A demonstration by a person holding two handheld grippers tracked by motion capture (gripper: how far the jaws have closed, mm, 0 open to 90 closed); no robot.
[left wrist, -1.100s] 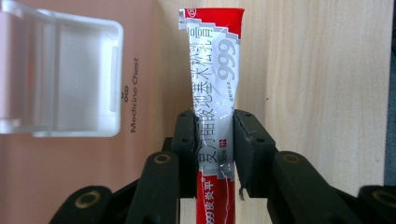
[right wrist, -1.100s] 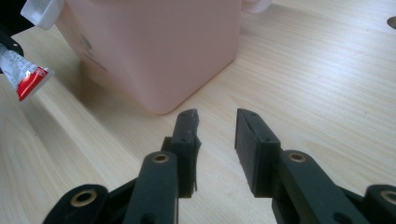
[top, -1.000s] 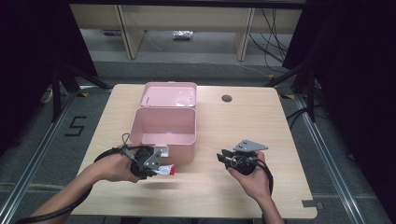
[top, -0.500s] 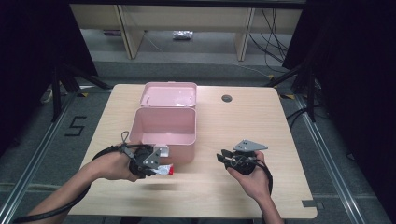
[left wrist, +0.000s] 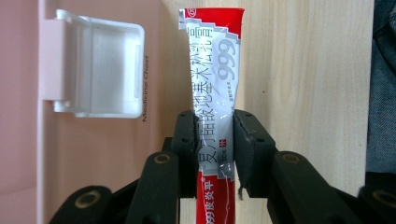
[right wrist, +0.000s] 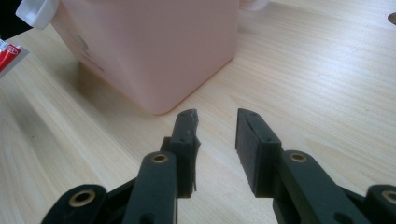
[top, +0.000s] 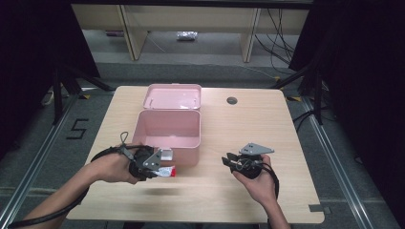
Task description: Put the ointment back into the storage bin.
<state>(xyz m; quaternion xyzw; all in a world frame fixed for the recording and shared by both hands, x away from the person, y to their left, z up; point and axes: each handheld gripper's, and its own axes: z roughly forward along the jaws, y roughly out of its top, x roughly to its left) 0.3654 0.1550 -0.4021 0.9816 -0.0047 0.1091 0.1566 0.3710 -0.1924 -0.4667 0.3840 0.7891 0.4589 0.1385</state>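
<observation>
Little has moved: left claw (left wrist: 214, 140) keeps pinching the tube (left wrist: 212, 70); right claw (right wrist: 215, 140) spread, empty.
Tube possibly slips from that narrow pinch beside the box (top: 167, 130).

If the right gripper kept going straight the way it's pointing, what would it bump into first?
Probably the pink box. The right gripper has its jaws open and empty, aimed over bare table toward the box's near corner. It might just slide past that corner; depth is hard to judge.

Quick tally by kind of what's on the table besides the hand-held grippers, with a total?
Pink medicine chest, lid open: 1
Red-and-white ointment tube, clamped in the left hand-held gripper: 1
Total: 2
</observation>
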